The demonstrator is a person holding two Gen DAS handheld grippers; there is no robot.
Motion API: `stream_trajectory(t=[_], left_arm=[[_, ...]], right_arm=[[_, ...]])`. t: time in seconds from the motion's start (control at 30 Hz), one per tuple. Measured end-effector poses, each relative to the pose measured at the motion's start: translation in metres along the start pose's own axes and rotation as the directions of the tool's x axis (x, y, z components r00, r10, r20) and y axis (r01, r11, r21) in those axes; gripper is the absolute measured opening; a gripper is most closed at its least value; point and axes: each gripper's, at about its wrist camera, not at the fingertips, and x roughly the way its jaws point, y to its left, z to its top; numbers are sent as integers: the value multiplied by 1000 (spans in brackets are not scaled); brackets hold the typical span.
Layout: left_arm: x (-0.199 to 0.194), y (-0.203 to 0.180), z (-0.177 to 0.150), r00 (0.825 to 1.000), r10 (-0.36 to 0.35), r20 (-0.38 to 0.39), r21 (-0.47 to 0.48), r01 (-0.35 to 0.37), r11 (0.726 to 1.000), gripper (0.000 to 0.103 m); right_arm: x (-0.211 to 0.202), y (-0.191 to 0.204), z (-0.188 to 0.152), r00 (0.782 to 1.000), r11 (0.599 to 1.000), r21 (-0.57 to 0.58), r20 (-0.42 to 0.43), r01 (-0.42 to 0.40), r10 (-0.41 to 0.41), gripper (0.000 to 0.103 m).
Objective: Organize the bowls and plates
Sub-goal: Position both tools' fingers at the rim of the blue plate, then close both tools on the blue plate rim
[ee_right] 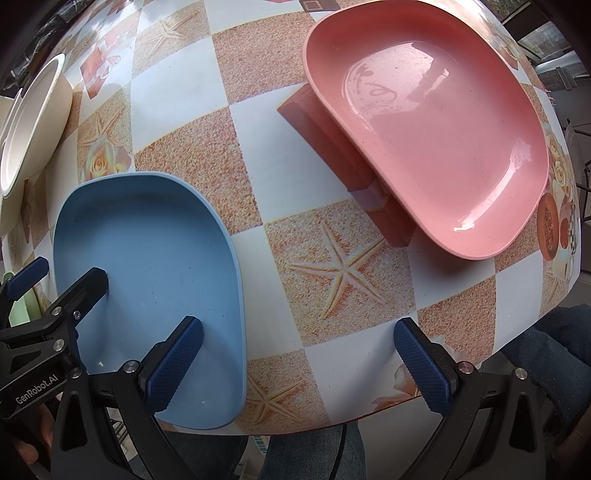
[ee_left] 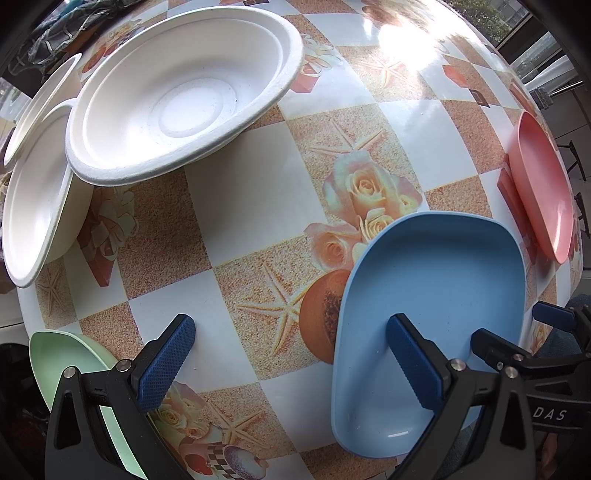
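Note:
A blue plate [ee_left: 436, 295] lies near the table's front edge; it also shows in the right wrist view [ee_right: 147, 266]. A pink plate [ee_right: 424, 129] lies to its right, seen edge-on in the left wrist view [ee_left: 543, 184]. A large white bowl [ee_left: 177, 92] sits at the back left, leaning on a second white bowl [ee_left: 33, 195], with a third [ee_left: 40, 99] behind. A green plate [ee_left: 70, 354] is at the front left. My left gripper [ee_left: 291, 362] is open, its right finger over the blue plate. My right gripper [ee_right: 299, 362] is open, its left finger over the blue plate.
The table [ee_left: 240, 206] has a checkered cloth with roses and starfish. Its front edge [ee_right: 369, 410] runs just ahead of the right gripper. Dark cloth [ee_left: 66, 26] lies beyond the white bowls. A person's jeans [ee_right: 554, 350] show below the edge.

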Motion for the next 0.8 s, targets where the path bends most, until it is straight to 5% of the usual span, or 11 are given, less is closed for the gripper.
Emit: stream_trajectory(t=[0.8], left_arm=[[-3, -4, 10, 996, 13, -89, -9, -14, 1000, 102]], right_arm=[[-1, -5, 4, 1000, 1000, 27, -20, -4, 5, 100]])
